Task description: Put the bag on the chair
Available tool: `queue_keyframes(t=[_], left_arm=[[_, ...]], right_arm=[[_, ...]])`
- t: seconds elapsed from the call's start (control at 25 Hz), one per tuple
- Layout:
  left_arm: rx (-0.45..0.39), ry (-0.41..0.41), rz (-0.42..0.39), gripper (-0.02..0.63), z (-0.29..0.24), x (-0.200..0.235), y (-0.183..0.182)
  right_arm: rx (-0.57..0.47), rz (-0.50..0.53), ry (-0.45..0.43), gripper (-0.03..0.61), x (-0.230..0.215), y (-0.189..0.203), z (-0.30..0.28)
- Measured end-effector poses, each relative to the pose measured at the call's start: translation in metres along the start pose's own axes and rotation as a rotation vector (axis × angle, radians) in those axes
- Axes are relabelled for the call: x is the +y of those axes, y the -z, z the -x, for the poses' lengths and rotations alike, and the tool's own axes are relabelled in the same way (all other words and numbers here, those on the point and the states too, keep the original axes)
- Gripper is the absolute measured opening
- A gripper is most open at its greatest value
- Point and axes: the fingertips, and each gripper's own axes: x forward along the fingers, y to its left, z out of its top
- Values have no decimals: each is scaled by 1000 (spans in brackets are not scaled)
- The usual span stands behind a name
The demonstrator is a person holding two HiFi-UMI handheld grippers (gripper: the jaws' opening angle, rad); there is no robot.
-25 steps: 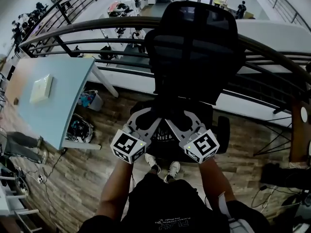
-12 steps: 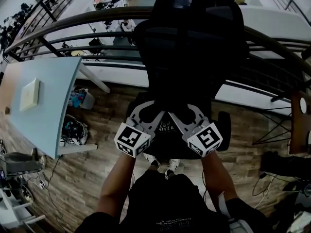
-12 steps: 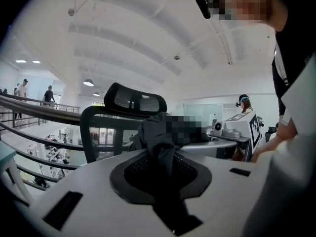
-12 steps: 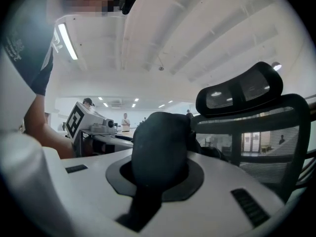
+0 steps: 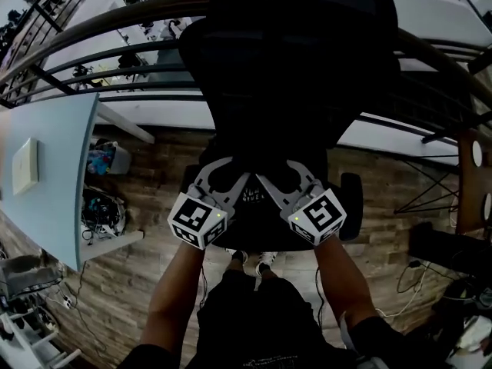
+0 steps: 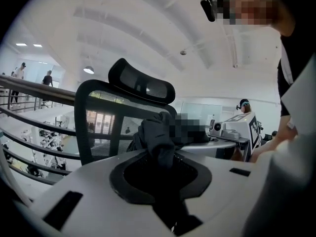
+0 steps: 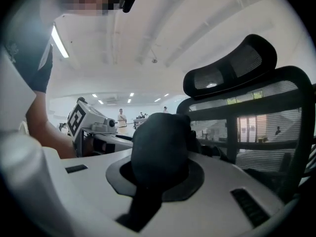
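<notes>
In the head view both forearms reach forward side by side. The left gripper (image 5: 221,177) and right gripper (image 5: 286,177) angle toward each other, with the black bag (image 5: 252,210) between them over the seat of the chair (image 5: 284,60). In the left gripper view its fingers (image 6: 89,181) pinch a bunched fold of the bag (image 6: 157,132), held roughly level before the chair's mesh back (image 6: 98,117). In the right gripper view the fingers (image 7: 232,181) likewise clamp a rounded wad of the bag (image 7: 160,142), with the chair (image 7: 256,112) just beyond.

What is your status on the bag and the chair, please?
Both shut on the black bag: left gripper, right gripper. Bag over the office chair seat, not released. Seat dark; no obstruction made out.
</notes>
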Motion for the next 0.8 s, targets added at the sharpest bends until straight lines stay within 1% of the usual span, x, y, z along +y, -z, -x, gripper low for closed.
queue_keyframes(t=[0.16, 0.36, 0.56, 0.72, 0.8], left_arm=[[6, 4, 27, 87, -15, 12, 12], [22, -5, 23, 87, -29, 26, 31], [50, -12, 34, 87, -33, 36, 54], [81, -1, 39, 87, -41, 45, 73], [89, 5, 43, 87, -43, 48, 78]], right_arm=[[17, -45, 32, 66, -16, 15, -7], [46, -57, 65, 66, -30, 37, -17], [82, -61, 56, 66, -32, 60, -26], [127, -56, 61, 66, -40, 82, -33], [132, -71, 62, 66, -42, 88, -34]])
